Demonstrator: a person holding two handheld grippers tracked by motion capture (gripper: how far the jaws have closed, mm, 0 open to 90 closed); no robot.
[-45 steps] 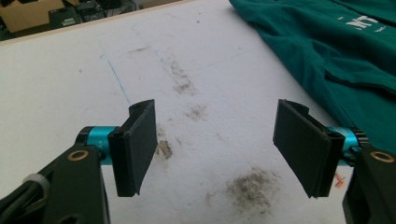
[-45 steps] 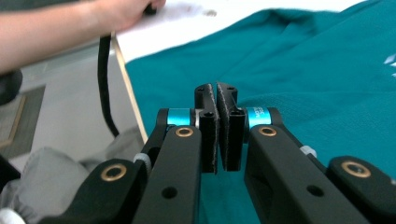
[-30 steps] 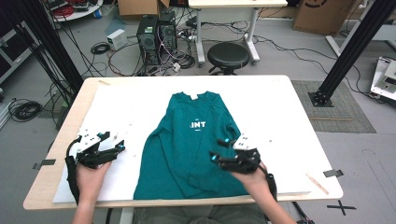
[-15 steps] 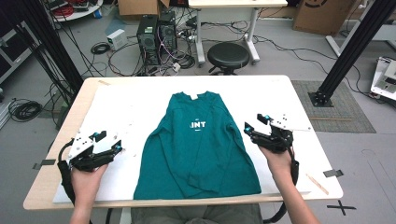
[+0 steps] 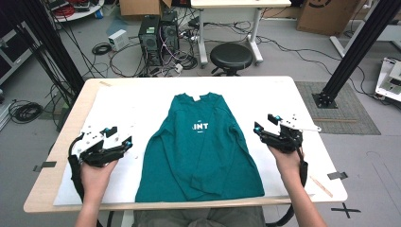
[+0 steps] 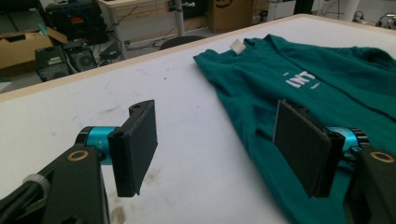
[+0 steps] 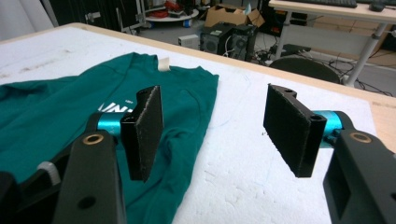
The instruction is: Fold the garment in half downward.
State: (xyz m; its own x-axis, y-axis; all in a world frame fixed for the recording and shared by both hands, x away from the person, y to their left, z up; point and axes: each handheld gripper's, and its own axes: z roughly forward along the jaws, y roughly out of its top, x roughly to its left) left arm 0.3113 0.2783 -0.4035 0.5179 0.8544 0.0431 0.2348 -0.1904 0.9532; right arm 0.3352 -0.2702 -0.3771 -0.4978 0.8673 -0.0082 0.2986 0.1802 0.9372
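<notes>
A teal long-sleeved shirt (image 5: 203, 151) with white lettering lies flat on the middle of the white table (image 5: 265, 94), collar away from me and sleeves folded in over the body. My left gripper (image 5: 120, 137) hovers over bare table just left of the shirt (image 6: 327, 79), jaws open with nothing between them. My right gripper (image 5: 265, 124) sits just off the shirt's right edge, above the table. Its jaws have just been opening and stand wide with nothing between them. In the right gripper view the shirt (image 7: 56, 116) lies to the left behind the left jaw.
The table's wooden rim (image 5: 189, 205) runs along the near edge. Beyond the far edge stand a black stool (image 5: 231, 54) and computer towers (image 5: 158, 30) amid floor cables. A black frame post (image 5: 350, 52) rises at the right. Bare white table lies on both sides of the shirt.
My right gripper has moved from over the shirt's lower right part out to the right and farther up the table, off the cloth. My left gripper has shifted slightly. The shirt lies as before.
</notes>
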